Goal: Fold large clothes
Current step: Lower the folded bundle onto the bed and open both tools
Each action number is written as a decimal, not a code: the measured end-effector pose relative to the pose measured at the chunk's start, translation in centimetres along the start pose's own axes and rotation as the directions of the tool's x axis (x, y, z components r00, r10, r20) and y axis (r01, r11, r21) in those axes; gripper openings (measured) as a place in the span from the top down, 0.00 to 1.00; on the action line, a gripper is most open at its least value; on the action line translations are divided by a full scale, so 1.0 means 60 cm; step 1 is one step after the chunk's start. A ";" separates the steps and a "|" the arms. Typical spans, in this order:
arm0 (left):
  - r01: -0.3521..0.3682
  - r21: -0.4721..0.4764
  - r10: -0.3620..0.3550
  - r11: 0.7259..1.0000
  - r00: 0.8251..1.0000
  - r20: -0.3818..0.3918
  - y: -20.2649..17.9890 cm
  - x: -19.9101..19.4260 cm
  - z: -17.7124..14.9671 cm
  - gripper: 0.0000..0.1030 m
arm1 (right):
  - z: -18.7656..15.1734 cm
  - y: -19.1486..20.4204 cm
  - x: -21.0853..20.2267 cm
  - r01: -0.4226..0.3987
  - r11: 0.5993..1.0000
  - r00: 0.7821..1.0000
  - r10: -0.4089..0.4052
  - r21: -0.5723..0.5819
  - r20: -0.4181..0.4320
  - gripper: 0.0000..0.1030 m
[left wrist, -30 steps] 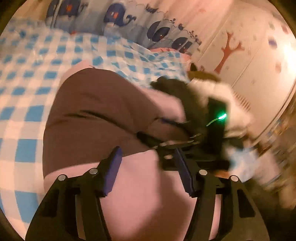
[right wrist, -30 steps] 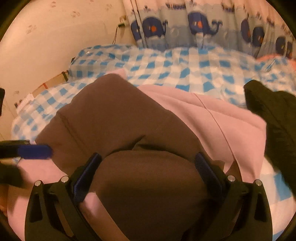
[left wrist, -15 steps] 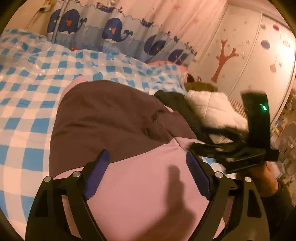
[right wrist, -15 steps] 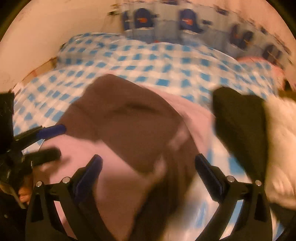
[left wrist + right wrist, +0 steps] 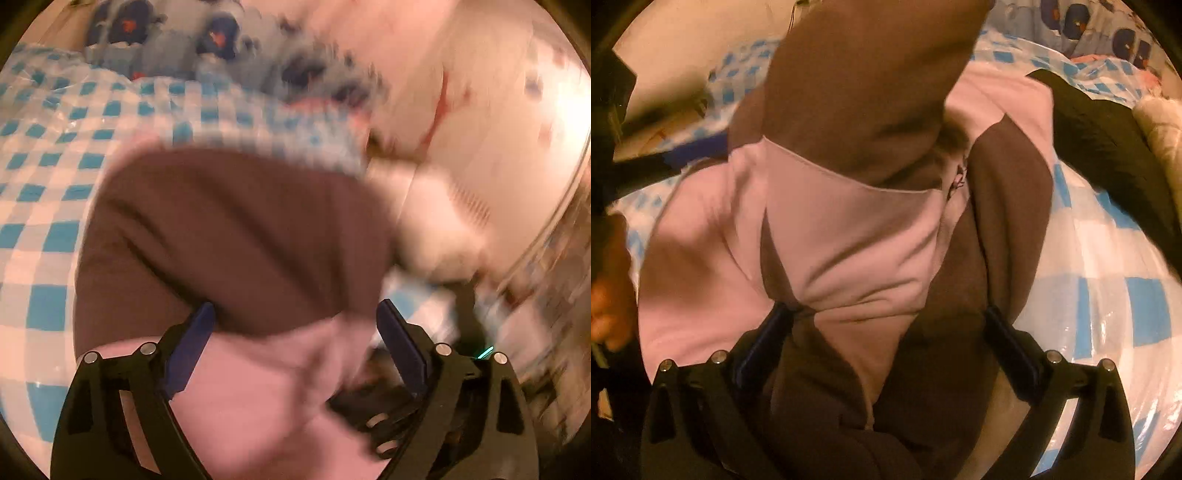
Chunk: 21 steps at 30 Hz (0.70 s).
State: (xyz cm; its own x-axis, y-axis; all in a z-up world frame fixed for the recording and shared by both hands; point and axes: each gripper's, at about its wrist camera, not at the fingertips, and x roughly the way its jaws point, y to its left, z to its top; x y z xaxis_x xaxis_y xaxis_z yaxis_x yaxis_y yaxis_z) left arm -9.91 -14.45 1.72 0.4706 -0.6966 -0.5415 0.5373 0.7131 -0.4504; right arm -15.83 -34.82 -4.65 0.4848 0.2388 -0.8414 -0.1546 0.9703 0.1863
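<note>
garment: brown-and-pink fleece hoodie (image 5: pixel 857 229), soft, rumpled, lying on the bed
bedcover: blue-white check under glossy plastic (image 5: pixel 1115 295)
left gripper (image 5: pixel 295 343): jaws just opened wide, pads clear of the cloth
right gripper (image 5: pixel 886 328): spread wide over hoodie folds, not pinching
beside: black garment (image 5: pixel 1108 140)

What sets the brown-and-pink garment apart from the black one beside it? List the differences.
Colour: the brown-and-pink garment has two tones; the black garment is plain dark. Place: the brown-and-pink garment fills the middle of the right wrist view; the black garment lies off to the right. Shared: both rest on the blue-checked cover.
</note>
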 end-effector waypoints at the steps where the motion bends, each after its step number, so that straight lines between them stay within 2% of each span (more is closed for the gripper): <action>1: -0.009 0.032 0.008 0.999 1.000 0.030 -0.009 -0.006 0.012 0.18 | -0.001 -0.011 -0.010 -0.057 0.998 0.998 0.056 0.028 0.018 0.06; 2: -0.007 0.054 0.006 0.999 1.000 0.019 -0.015 0.001 0.021 0.18 | 0.001 -0.023 -0.021 -0.106 0.993 0.994 0.105 0.061 0.015 0.06; 3: 0.007 0.043 -0.006 0.999 1.000 -0.030 -0.012 0.023 0.024 0.18 | 0.006 -0.038 -0.035 -0.153 0.983 0.988 0.153 0.105 0.011 0.06; 4: 0.006 0.043 -0.003 0.999 0.998 -0.066 -0.009 0.043 0.018 0.18 | 0.016 -0.062 -0.064 -0.198 0.964 0.980 0.193 0.175 0.047 0.06; 6: -0.050 0.099 0.060 0.994 0.993 -0.099 -0.005 0.085 -0.009 0.17 | 0.042 -0.095 -0.117 -0.262 0.933 0.960 0.226 0.247 0.164 0.06; 8: -0.053 0.115 0.063 0.992 0.994 -0.088 -0.010 0.089 -0.020 0.16 | 0.097 -0.107 -0.164 -0.284 0.927 0.945 0.227 0.244 0.238 0.06; 10: -0.068 0.152 0.082 0.986 0.993 -0.089 -0.021 0.096 -0.022 0.15 | 0.169 -0.097 -0.175 -0.321 0.925 0.931 0.268 0.203 0.249 0.06; 12: -0.078 0.168 0.096 0.983 0.990 -0.100 -0.025 0.102 -0.020 0.14 | 0.255 -0.075 -0.127 -0.386 0.904 0.919 0.357 0.187 0.169 0.06; 13: -0.080 0.171 0.099 0.982 0.990 -0.103 -0.028 0.102 -0.020 0.14 | 0.278 -0.068 -0.102 -0.370 0.912 0.927 0.352 0.176 0.129 0.06; 14: -0.085 0.175 0.104 0.981 0.989 -0.104 -0.030 0.103 -0.020 0.14 | 0.304 -0.056 -0.051 -0.297 0.942 0.955 0.293 0.155 0.049 0.06; 15: -0.084 0.179 0.104 0.980 0.989 -0.107 -0.031 0.105 -0.020 0.14 | 0.313 -0.054 0.001 -0.185 0.975 0.981 0.191 0.124 -0.035 0.06; 16: -0.079 0.180 0.100 0.981 0.989 -0.113 -0.030 0.110 -0.020 0.14 | 0.310 -0.058 0.057 -0.043 0.996 0.992 0.051 0.074 -0.118 0.05; 17: -0.067 0.175 0.090 0.982 0.987 -0.129 -0.027 0.118 -0.020 0.14 | 0.286 -0.074 0.132 -0.043 0.997 0.978 0.055 0.066 -0.200 0.04; 18: -0.085 0.161 0.108 0.983 0.984 -0.139 -0.021 0.130 -0.017 0.14 | 0.261 -0.096 0.168 -0.127 0.979 0.966 0.159 0.162 -0.202 0.04; 19: -0.077 0.146 0.100 0.986 0.983 -0.157 -0.016 0.140 -0.011 0.14 | 0.251 -0.112 0.179 -0.161 0.966 0.964 0.198 0.204 -0.176 0.04; 21: -0.070 0.145 0.097 0.987 0.978 -0.186 -0.016 0.145 -0.006 0.14 | 0.242 -0.108 0.173 -0.138 0.974 0.973 0.167 0.181 -0.158 0.04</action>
State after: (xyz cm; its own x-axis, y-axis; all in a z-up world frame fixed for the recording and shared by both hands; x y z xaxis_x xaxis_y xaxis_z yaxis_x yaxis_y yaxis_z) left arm -6.58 -21.15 -2.83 0.3820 -0.5975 -0.7050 0.5990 0.7410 -0.3034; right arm 2.70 -38.02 -7.21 0.3095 0.3883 -0.8680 -0.0616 0.9191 0.3892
